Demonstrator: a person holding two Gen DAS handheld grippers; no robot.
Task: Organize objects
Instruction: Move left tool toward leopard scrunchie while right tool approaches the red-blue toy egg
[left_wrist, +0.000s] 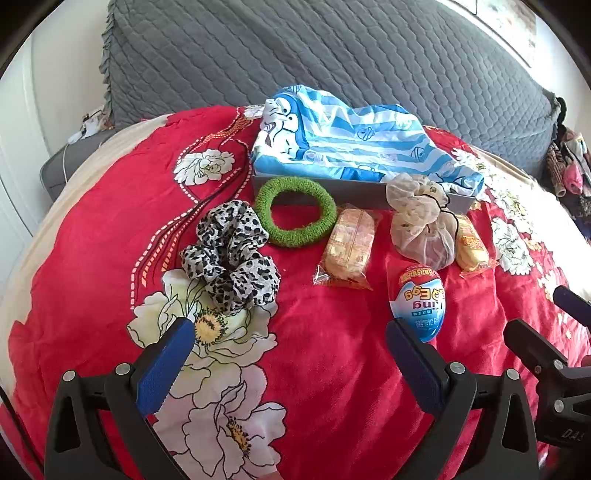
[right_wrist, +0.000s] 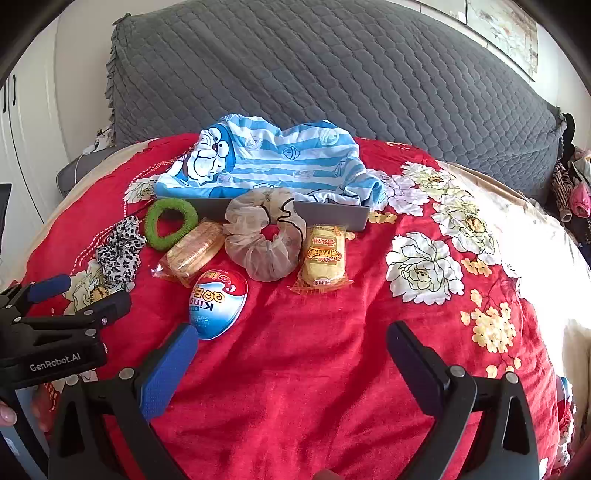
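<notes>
On the red flowered blanket lie a leopard-print scrunchie (left_wrist: 231, 254), a green scrunchie (left_wrist: 295, 211), a beige mesh scrunchie (left_wrist: 421, 221), two wrapped snack cakes (left_wrist: 349, 247) (right_wrist: 324, 254) and a blue-and-red egg-shaped toy pack (left_wrist: 419, 301). Behind them stands a grey box (left_wrist: 354, 192) with a blue striped cartoon cloth (left_wrist: 354, 144) in it. My left gripper (left_wrist: 290, 332) is open and empty, just in front of the leopard scrunchie and the egg. My right gripper (right_wrist: 291, 334) is open and empty, in front of the egg (right_wrist: 218, 304).
A grey quilted headboard (right_wrist: 332, 74) rises behind the bed. White cabinets (right_wrist: 22, 122) stand at the left. Clothes (right_wrist: 572, 188) pile at the far right. The blanket (right_wrist: 369, 332) lies bare before the right gripper. The left gripper (right_wrist: 79, 295) shows at the right view's left edge.
</notes>
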